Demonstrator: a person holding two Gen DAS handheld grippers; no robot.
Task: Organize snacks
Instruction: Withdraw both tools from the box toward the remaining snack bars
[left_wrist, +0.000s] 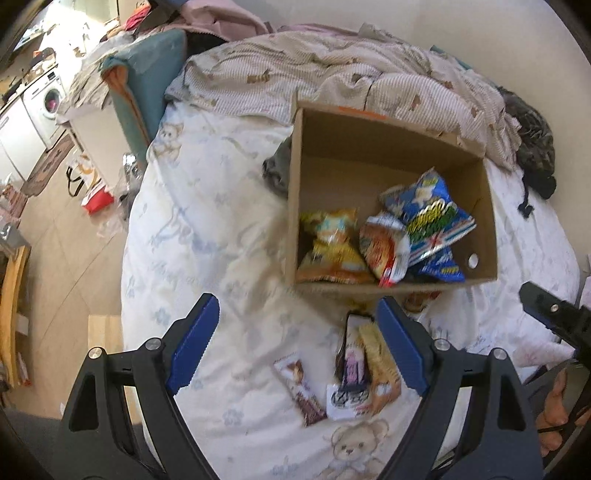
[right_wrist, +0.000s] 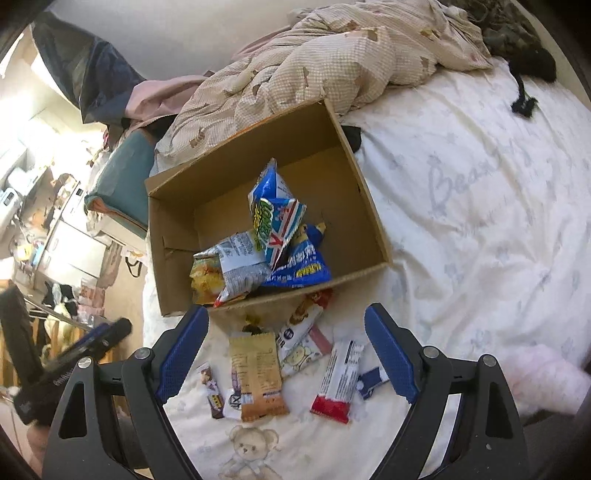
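An open cardboard box (left_wrist: 480, 173) (right_wrist: 173, 236) sits on the bed and holds several snack bags, among them a blue bag (left_wrist: 428, 210) (right_wrist: 277, 210), a yellow bag (left_wrist: 332, 243) (right_wrist: 207, 277) and a silver-red bag (left_wrist: 386, 247) (right_wrist: 240, 266). Loose snacks lie on the sheet in front of the box: a tan packet (right_wrist: 256, 373) (left_wrist: 380, 365), a red-white bar (right_wrist: 338, 380), a small brown bar (left_wrist: 301, 391) (right_wrist: 212, 391) and a bear-print pack (right_wrist: 299, 343). My left gripper (left_wrist: 297, 345) is open and empty above the sheet. My right gripper (right_wrist: 286, 354) is open and empty above the loose snacks.
A crumpled checked duvet (left_wrist: 332, 70) (right_wrist: 332, 55) lies behind the box. A dark garment (left_wrist: 535, 147) (right_wrist: 524, 48) lies at the far right of the bed. The bed's left edge drops to a floor with bags (left_wrist: 92, 188) and clutter.
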